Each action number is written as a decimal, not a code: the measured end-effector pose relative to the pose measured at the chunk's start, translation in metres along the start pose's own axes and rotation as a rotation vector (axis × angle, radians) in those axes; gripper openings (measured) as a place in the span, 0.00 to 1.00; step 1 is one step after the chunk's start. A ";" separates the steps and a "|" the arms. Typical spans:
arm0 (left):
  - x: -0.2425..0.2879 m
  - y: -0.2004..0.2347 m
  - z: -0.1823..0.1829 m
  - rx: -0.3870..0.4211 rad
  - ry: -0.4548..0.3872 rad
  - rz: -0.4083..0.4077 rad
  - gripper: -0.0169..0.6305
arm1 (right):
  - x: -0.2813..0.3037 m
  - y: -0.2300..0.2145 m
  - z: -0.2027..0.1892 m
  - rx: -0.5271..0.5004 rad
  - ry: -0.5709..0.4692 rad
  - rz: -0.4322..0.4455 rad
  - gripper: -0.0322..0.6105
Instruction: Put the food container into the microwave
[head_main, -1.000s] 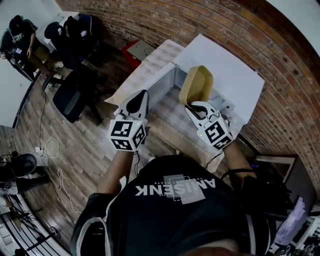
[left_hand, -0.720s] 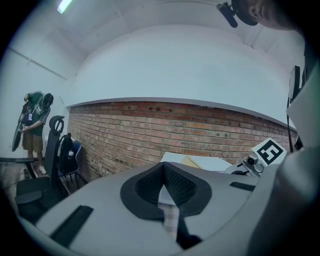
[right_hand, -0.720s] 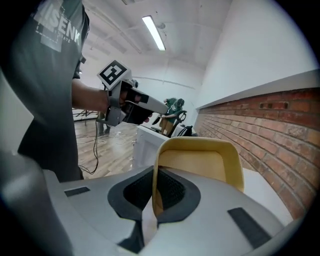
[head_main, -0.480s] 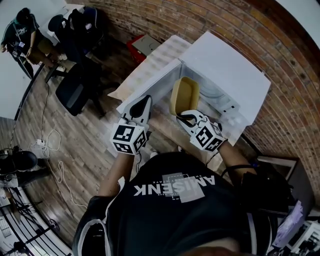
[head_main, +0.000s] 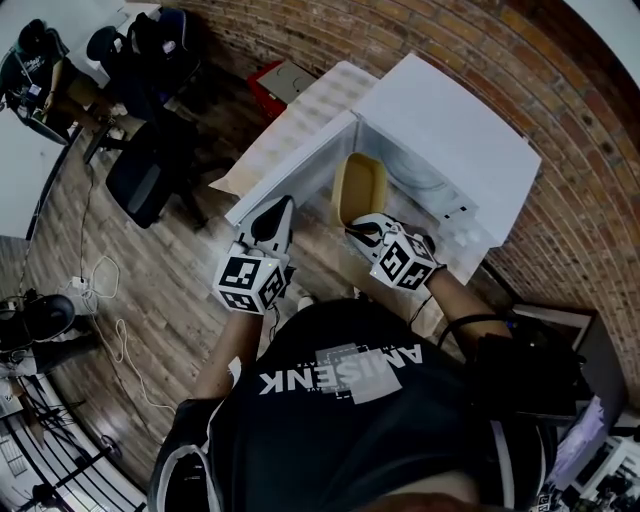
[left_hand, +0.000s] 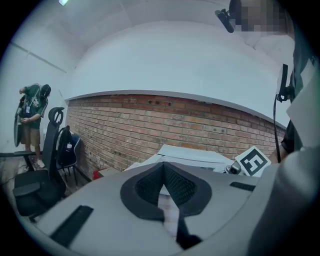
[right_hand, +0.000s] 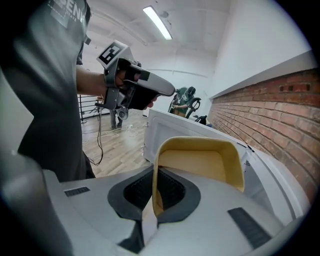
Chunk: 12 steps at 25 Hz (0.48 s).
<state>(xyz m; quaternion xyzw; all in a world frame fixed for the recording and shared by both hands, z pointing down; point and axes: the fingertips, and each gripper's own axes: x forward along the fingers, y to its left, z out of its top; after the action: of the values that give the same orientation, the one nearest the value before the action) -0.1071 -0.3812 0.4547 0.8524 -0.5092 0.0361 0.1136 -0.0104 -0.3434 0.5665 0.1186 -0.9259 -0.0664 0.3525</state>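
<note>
The yellow food container (head_main: 360, 188) hangs tilted on its side in front of the white microwave's (head_main: 455, 130) open cavity. My right gripper (head_main: 366, 228) is shut on the container's rim, and in the right gripper view the wall of the container (right_hand: 200, 160) stands between the pads of that gripper (right_hand: 156, 172). The microwave door (head_main: 290, 172) swings open to the left. My left gripper (head_main: 273, 222) hovers beside the door, shut and holding nothing. In the left gripper view its jaws (left_hand: 163, 167) meet at the tips, with the microwave (left_hand: 195, 155) beyond them.
A brick wall (head_main: 560, 150) runs behind the microwave. A red box (head_main: 270, 85) lies on the wooden floor at the back. Office chairs (head_main: 140, 180) and a person (head_main: 30, 60) are far left. Cables (head_main: 100, 300) trail over the floor.
My right gripper has come down with the container, from above the microwave's top edge to the front of its opening. The left gripper has sunk slightly.
</note>
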 end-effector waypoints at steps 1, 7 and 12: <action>0.000 0.000 0.001 -0.002 -0.001 0.008 0.05 | 0.002 -0.003 -0.003 0.008 0.005 -0.001 0.12; 0.004 -0.004 0.003 -0.060 0.000 0.025 0.05 | 0.007 -0.029 -0.031 0.034 0.065 -0.039 0.12; 0.011 -0.015 0.005 -0.062 -0.007 0.015 0.05 | 0.011 -0.053 -0.054 0.058 0.113 -0.069 0.12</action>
<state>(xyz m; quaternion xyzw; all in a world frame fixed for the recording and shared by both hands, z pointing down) -0.0891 -0.3854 0.4491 0.8448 -0.5167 0.0181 0.1377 0.0266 -0.3993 0.6029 0.1640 -0.9015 -0.0447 0.3981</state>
